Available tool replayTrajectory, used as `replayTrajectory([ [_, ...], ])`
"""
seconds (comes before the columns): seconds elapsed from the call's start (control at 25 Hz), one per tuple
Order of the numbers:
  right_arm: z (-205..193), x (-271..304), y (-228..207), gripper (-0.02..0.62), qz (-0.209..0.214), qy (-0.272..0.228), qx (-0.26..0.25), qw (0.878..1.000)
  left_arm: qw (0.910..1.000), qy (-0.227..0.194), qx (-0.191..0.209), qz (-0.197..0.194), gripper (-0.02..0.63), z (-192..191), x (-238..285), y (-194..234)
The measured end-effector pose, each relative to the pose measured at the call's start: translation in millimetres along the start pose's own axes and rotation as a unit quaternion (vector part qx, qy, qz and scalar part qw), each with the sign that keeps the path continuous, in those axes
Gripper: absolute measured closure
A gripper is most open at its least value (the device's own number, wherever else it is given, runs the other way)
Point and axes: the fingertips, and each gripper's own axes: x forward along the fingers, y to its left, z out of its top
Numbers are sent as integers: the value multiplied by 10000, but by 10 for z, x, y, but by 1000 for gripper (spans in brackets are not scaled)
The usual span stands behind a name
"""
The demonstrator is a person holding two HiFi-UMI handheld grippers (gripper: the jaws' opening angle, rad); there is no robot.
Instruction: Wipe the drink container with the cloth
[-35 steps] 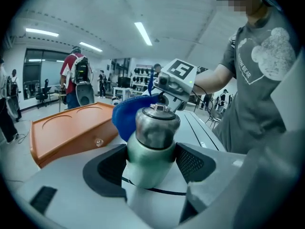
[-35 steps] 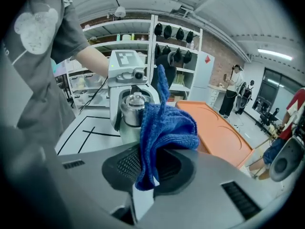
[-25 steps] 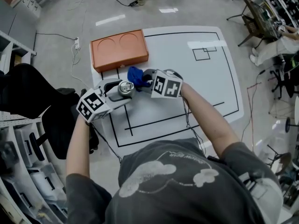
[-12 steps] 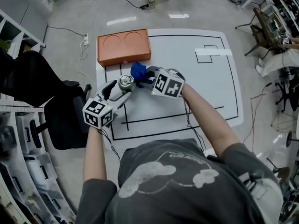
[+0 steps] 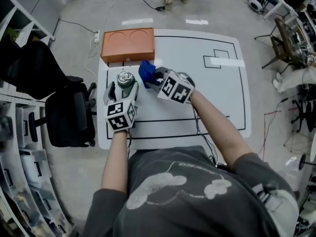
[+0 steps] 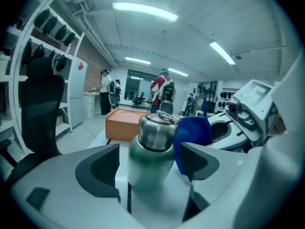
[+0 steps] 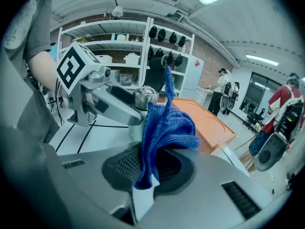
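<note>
**Drink container standing free between open left fingers; cloth clamped in right**

The white tabletop (image 5: 197,98) with black line markings is carrying everything. An orange tray (image 5: 127,44) is sitting at its far left corner, with two round recesses facing up.

The left gripper (image 6: 151,168) is pointing at the drink container (image 6: 151,149). Its fingers have just been opening and are standing wide apart. The container is sitting between them with a gap on each side, pads not pressing.

The right gripper (image 7: 148,168) is clamping its fingers on the blue cloth (image 7: 167,123), which is bunching up out of the grip.

The drink container is standing upright on the tabletop, just in front of the tray. Green body, steel cap on, contents not visible.

The cloth is hanging just beside the container, on the head view's right. Can't tell whether they're touching.
</note>
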Motion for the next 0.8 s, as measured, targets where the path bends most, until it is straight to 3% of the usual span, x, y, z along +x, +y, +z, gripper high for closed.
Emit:
replayTrajectory([
  [0.16,-81,-114,7,551,1,-9,-49,10000,9979,319,43,561,226,-24,114,22],
  [0.32,-95,-182,-6,551,-12,-31,-71,10000,9966,615,85,538,262,-109,144,8],
  [0.6,51,-158,-94,551,14,-139,-246,9996,9966,691,436,-109,264,-109,138,-21],
  [0.8,294,-101,-144,551,175,-290,-455,9984,9846,898,982,-1134,264,-123,118,-22],
])
